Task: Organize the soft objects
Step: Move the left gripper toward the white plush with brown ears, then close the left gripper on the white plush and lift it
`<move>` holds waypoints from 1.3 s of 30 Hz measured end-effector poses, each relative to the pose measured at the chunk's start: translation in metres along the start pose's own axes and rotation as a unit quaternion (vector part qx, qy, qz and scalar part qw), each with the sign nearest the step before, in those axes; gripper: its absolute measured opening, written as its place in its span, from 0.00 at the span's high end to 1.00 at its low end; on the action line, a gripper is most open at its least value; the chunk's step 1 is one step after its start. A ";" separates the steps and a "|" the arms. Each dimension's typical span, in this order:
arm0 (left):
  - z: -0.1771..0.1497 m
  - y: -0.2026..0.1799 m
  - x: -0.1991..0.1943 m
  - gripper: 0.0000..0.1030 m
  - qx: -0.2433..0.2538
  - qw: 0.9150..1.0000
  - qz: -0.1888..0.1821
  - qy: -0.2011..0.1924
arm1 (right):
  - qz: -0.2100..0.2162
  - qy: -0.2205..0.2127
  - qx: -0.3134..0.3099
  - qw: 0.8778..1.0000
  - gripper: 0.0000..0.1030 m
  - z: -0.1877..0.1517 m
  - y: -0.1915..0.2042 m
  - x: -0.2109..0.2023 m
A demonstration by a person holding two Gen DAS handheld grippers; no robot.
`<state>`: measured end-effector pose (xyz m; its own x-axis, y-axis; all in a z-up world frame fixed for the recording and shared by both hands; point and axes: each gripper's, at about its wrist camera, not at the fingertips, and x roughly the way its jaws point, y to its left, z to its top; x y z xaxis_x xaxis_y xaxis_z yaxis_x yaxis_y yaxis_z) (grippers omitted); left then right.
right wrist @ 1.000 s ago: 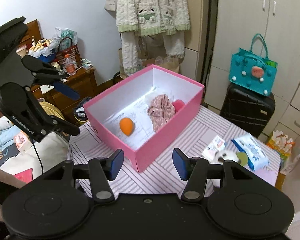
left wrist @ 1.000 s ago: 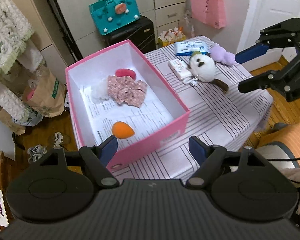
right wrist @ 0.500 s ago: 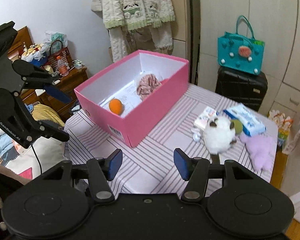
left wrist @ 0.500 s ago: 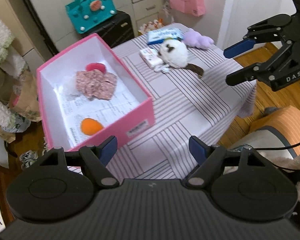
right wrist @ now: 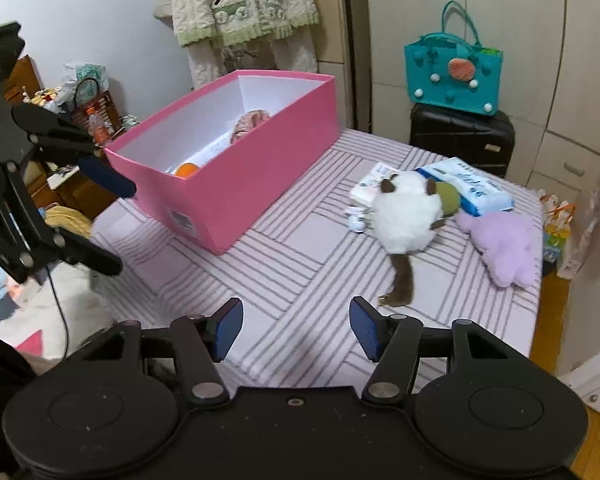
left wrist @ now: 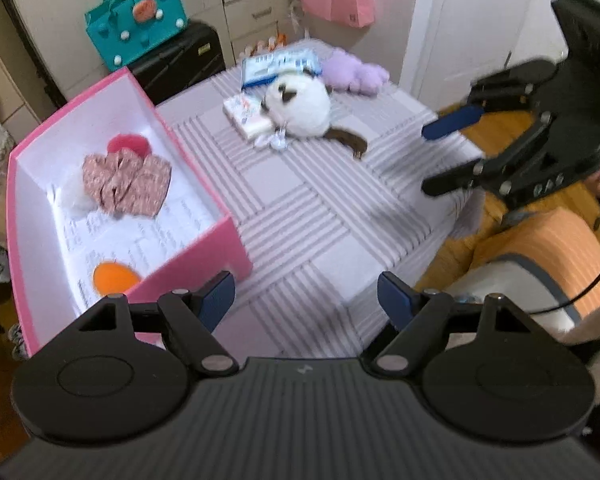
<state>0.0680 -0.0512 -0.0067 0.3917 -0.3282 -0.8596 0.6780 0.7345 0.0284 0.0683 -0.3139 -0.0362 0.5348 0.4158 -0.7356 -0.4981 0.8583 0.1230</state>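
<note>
Box (left wrist: 204, 200) holds scrunchie (left wrist: 126, 182), orange ball (left wrist: 114, 278), red puff (left wrist: 128, 145). Cat plush (right wrist: 406, 216), purple plush (right wrist: 504, 244) left on worktop (right wrist: 300, 264). Both tongs (left wrist: 306, 294) (right wrist: 296, 328) wide open, empty.

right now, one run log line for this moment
left gripper open | right gripper open | plush cat on table, outside pink box | nothing held

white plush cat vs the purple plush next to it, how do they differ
The white plush cat is white with brown ears and a long brown tail; the purple plush is plain lilac all over. The cat is rounded and bulky, while the purple one lies flatter, with lobed edges. The cat lies nearer the pink box; the purple one sits by the table's far edge. Both lie on the striped tablecloth, outside the box.
</note>
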 end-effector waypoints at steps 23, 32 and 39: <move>0.067 -0.011 0.062 0.16 -0.050 0.983 -0.017 -0.176 | -0.045 -0.110 0.020 0.993 0.32 -0.009 -0.065 0.070; 0.093 -0.006 0.102 0.15 -0.088 0.980 -0.008 -0.177 | -0.072 -0.140 0.006 0.987 0.28 -0.001 -0.079 0.092; 0.104 -0.001 0.136 0.15 -0.134 0.975 -0.021 -0.174 | -0.087 -0.121 0.007 0.989 0.27 0.008 -0.084 0.112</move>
<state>0.1851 -0.1579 -0.0707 0.5857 -0.5086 -0.6312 0.5294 0.8296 -0.1772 0.1748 -0.3371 -0.1235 0.7606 0.3198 -0.5650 -0.3758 0.9265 0.0185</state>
